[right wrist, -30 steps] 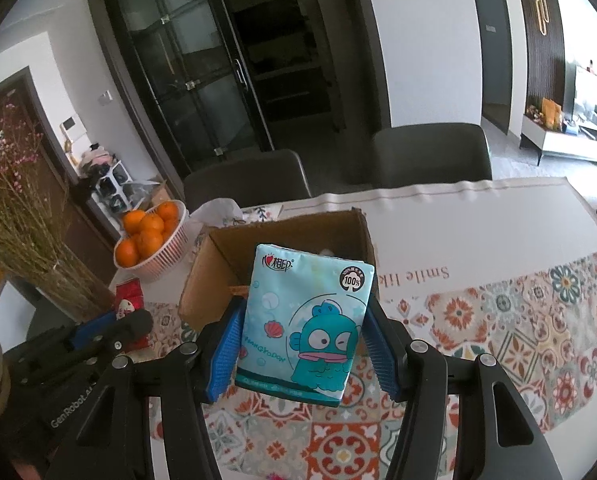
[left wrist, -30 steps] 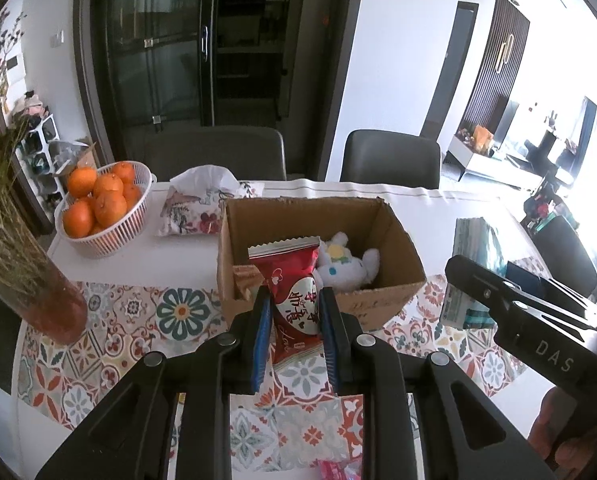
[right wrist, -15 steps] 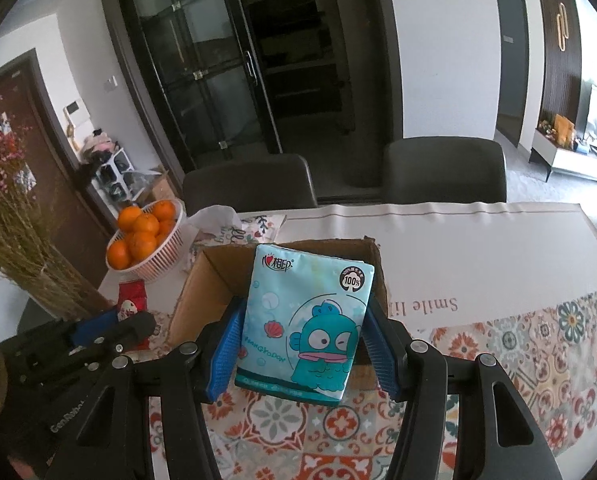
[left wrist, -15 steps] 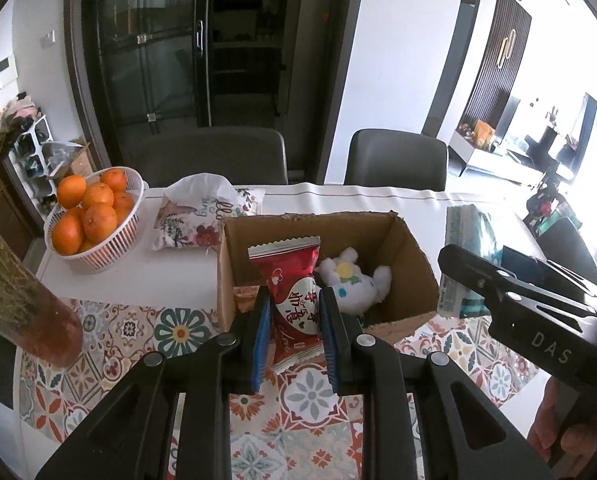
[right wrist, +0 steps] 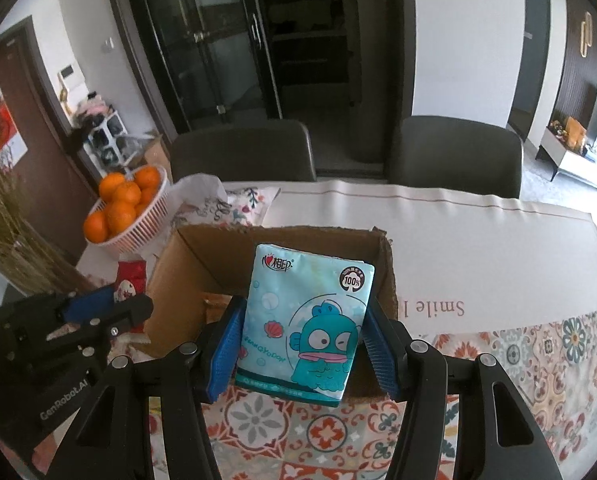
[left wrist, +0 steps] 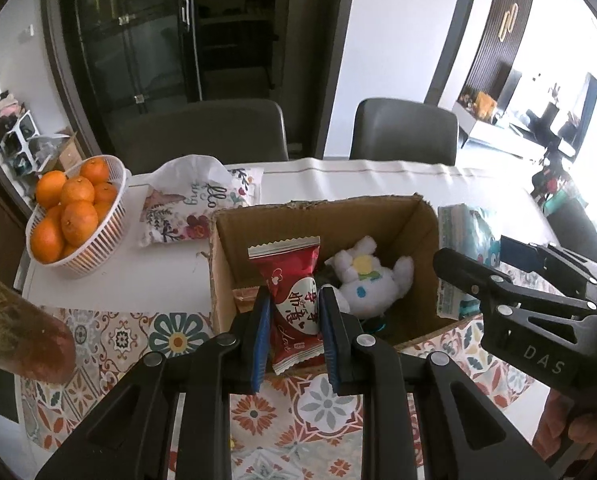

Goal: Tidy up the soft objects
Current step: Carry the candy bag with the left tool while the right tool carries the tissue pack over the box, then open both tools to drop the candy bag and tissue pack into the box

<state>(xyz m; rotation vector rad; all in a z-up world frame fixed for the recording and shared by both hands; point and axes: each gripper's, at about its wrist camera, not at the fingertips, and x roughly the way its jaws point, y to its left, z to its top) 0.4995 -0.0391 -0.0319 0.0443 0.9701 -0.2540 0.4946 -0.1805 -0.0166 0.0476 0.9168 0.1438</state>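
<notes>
Currently the left gripper (left wrist: 294,320) is clamped on a red snack packet (left wrist: 294,300), held upright just over the near wall of the cardboard box (left wrist: 422,216); the right gripper (right wrist: 300,344) is pinching a teal tissue pack (right wrist: 306,320) by its sides, also above the near edge of the box. Main risk: both loads head for the same opening, and the two grippers sit close together, so they could bump or one item could catch on the rim and drop outside onto the patterned table (left wrist: 330,404). The tissue pack is soft and wide, so it may bulge or slip if the squeeze eases early. The white plush toy (left wrist: 370,280) already fills the right part of the box floor, so the tissue pack likely lands on top of it, or tips. Around it: a basket of oranges (left wrist: 74,216) and a floral pouch (left wrist: 194,208) behind-left of the box, well apart; a vase (left wrist: 22,332) at near left, close to the left gripper's side; two chairs beyond the table.
</notes>
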